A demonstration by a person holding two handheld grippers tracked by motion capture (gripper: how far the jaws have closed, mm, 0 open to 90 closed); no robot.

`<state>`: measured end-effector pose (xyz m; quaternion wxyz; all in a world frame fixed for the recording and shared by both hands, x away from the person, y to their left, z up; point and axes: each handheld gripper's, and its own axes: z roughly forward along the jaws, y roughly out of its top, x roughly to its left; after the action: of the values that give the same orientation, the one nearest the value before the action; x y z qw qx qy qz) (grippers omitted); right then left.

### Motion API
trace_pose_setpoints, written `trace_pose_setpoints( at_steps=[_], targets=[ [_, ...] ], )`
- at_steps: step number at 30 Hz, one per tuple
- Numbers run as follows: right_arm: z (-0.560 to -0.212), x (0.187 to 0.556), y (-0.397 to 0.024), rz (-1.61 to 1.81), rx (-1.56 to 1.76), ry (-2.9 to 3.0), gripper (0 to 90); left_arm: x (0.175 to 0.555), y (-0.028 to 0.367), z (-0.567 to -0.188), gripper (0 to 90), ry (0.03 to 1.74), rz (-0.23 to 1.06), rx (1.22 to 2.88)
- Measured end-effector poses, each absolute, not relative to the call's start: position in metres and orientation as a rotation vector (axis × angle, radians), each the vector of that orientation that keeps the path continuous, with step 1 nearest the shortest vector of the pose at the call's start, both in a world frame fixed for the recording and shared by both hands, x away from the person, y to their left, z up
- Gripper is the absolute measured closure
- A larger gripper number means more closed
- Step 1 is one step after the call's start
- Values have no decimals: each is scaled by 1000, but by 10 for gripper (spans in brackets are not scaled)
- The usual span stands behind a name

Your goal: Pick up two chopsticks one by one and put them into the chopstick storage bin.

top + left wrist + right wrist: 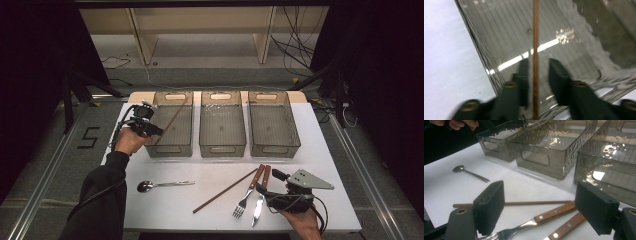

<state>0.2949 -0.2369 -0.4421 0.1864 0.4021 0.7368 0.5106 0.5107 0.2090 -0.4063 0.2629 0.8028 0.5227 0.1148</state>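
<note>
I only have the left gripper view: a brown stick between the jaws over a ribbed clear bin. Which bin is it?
Observer: The leftmost of three bins; the left gripper hangs at its near left corner.
Operator: Is the stick still gripped?
Observer: No. The jaws stand apart from the chopstick, which leans in the bin up toward its far right corner.
Operator: What's left on the table?
Observer: A spoon, a second chopstick, a fork and a knife, all in front of the bins.
Operator: Right gripper?
Observer: The right gripper is open, low over the fork and knife handles, holding nothing.
</note>
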Motion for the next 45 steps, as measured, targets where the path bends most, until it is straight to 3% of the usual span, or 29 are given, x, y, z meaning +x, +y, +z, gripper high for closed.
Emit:
trace_pose_setpoints(
  at_steps=[2, 5, 12, 27, 45],
  targets=[
    [-442, 295, -237, 1436, 1131, 2075, 247, 505, 205, -398, 452, 1401, 333, 2139],
    [-442, 295, -237, 1435, 1131, 2075, 247, 495, 199, -388, 352, 1366, 336, 2124],
    [-442, 295, -236, 1432, 1131, 2075, 247, 470, 180, -376, 241, 1265, 293, 2124],
    [-441, 294, -238, 1433, 1128, 2069, 247, 425, 136, -387, 158, 1128, 227, 2212],
    [-441, 294, -238, 1429, 1124, 2071, 247, 383, 84, -407, 159, 982, 173, 2385]
  ],
)
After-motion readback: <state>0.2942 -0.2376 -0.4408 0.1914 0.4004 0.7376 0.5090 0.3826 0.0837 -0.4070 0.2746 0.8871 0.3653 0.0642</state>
